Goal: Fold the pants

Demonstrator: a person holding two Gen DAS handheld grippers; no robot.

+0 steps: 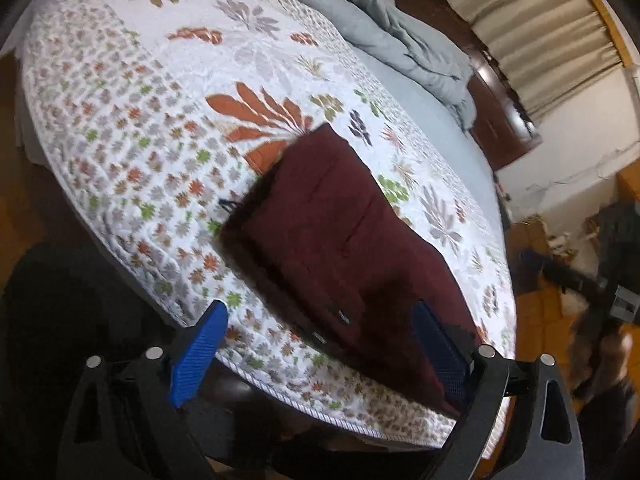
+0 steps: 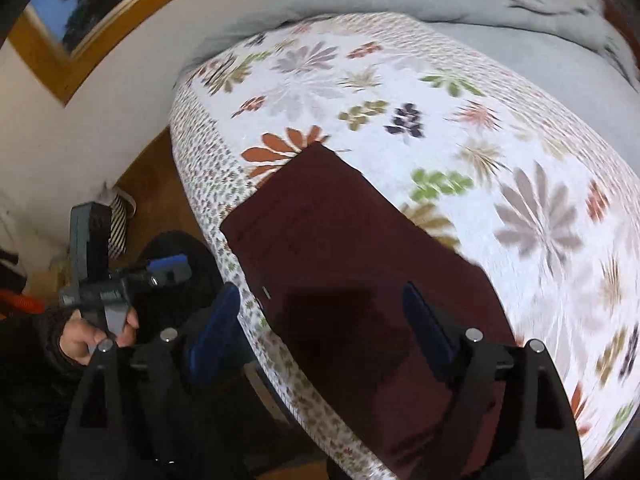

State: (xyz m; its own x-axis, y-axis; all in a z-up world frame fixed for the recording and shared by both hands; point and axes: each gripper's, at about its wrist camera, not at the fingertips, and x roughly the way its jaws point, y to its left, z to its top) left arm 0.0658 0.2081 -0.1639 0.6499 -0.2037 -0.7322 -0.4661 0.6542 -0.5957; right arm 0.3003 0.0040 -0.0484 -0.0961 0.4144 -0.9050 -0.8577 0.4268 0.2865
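Note:
The maroon pants (image 1: 340, 240) lie folded into a flat rectangle near the front edge of the bed; they also show in the right wrist view (image 2: 360, 272). My left gripper (image 1: 320, 348) is open and empty, held above the near end of the pants. My right gripper (image 2: 324, 332) is open and empty, also above the near end of the pants. The left gripper with the hand on it shows at the left of the right wrist view (image 2: 160, 268). The right gripper shows blurred at the right edge of the left wrist view (image 1: 616, 280).
The bed carries a white floral quilt (image 1: 160, 120), also in the right wrist view (image 2: 520, 140). A grey duvet (image 1: 400, 32) is bunched at the head by a dark wooden headboard (image 1: 500, 112). A wooden floor with clutter (image 1: 552, 248) lies beside the bed.

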